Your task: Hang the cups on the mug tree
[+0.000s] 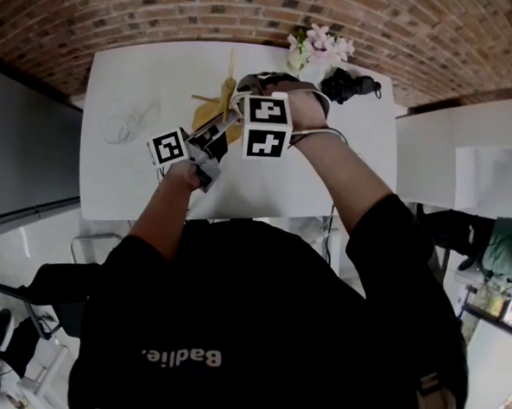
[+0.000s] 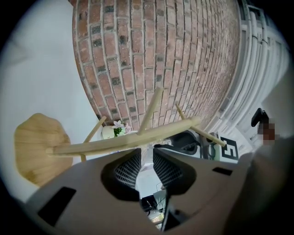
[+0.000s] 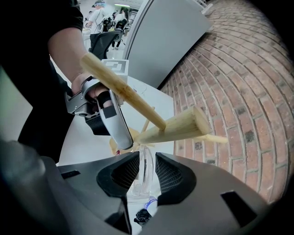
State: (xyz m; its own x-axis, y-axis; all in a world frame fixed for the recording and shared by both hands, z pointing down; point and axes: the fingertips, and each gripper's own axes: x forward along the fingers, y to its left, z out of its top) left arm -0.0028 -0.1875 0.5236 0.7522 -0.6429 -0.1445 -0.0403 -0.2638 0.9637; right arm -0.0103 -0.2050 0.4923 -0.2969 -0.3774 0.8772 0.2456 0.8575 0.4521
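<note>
The wooden mug tree (image 1: pixel 217 106) stands at the back middle of the white table (image 1: pixel 327 178), with both grippers crowded against it. In the left gripper view its trunk (image 2: pixel 128 142) runs crosswise just past the tips of my left gripper (image 2: pixel 147 153), whose jaws stand apart with nothing between the pads. The right gripper view shows the trunk (image 3: pixel 179 126) and a long peg (image 3: pixel 124 89). My right gripper (image 3: pixel 147 163) has a clear glass cup (image 3: pixel 144 172) between its pads, which stand slightly off the glass. Whether the cup hangs on a peg is hidden.
A second clear glass cup (image 1: pixel 122 129) lies on the table's left side. A small pot of flowers (image 1: pixel 318 46) and a black object (image 1: pixel 350 82) sit at the back right. A brick wall (image 1: pixel 164 12) rises behind the table.
</note>
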